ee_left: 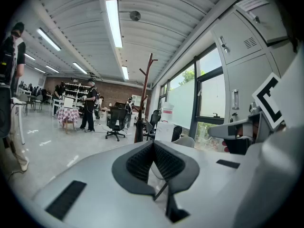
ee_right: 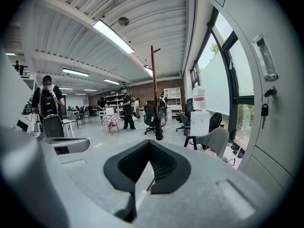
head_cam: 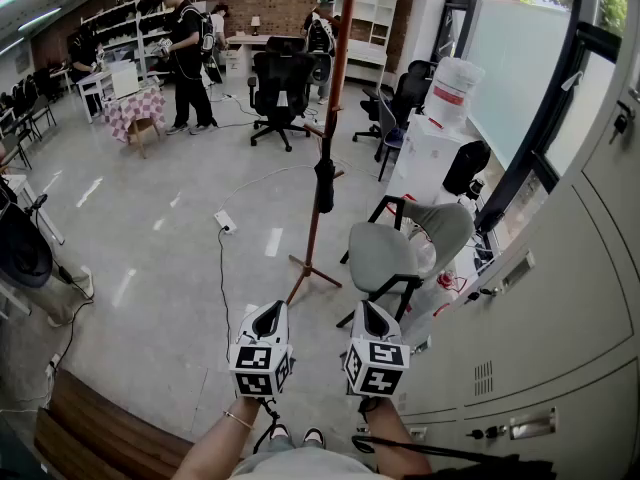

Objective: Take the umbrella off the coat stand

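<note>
A brown wooden coat stand [head_cam: 327, 88] rises from the floor ahead of me. A black folded umbrella [head_cam: 325, 186] hangs from it about halfway up the pole. Low in the head view, my left gripper [head_cam: 271, 309] and right gripper [head_cam: 368, 307] are side by side, well short of the stand, both shut and empty. In the left gripper view the stand [ee_left: 145, 94] and the dark umbrella [ee_left: 138, 129] show just above the closed left gripper [ee_left: 153, 144]. The right gripper view has the stand [ee_right: 153, 84] and umbrella [ee_right: 158, 127] straight ahead over the closed right gripper [ee_right: 150, 144].
A grey chair [head_cam: 398, 250] stands just right of the stand's feet. Grey cabinets [head_cam: 570, 298] line the right side. A water dispenser [head_cam: 445, 118] and a black office chair [head_cam: 279, 86] are further back. A power strip [head_cam: 225, 221] and cables lie on the floor. Several people stand at the far desks.
</note>
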Motion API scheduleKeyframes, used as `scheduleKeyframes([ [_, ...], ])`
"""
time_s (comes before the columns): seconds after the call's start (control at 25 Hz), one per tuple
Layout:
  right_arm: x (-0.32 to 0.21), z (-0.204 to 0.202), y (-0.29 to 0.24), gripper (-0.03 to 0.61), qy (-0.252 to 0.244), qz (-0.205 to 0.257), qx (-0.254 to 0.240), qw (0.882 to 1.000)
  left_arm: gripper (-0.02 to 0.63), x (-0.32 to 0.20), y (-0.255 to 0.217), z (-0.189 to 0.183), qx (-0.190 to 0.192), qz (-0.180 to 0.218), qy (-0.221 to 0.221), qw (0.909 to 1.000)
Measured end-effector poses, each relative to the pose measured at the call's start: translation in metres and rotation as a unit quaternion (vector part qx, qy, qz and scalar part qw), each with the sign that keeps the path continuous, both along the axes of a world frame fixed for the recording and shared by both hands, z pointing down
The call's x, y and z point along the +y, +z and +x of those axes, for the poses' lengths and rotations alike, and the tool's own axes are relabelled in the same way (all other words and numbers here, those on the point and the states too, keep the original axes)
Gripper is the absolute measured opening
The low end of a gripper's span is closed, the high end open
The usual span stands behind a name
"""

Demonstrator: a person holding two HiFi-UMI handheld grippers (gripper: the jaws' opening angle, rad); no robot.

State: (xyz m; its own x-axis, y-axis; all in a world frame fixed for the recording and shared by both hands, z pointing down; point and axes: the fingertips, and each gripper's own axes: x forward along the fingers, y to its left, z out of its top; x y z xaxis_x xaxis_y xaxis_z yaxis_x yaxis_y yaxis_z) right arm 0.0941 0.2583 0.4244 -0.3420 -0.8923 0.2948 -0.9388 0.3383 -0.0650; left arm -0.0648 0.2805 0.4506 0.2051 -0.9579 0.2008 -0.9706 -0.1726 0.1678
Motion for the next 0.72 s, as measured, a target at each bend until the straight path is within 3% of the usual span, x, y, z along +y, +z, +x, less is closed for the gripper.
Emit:
scheduleKeyframes([
  [0.72, 0.01, -0.023, 0.003, 0.005, 0.041, -0.001, -0.011, 0.999, 0.003, 0.002, 0.012, -0.033, -0.004, -0.011, 0.028, 0.9995],
])
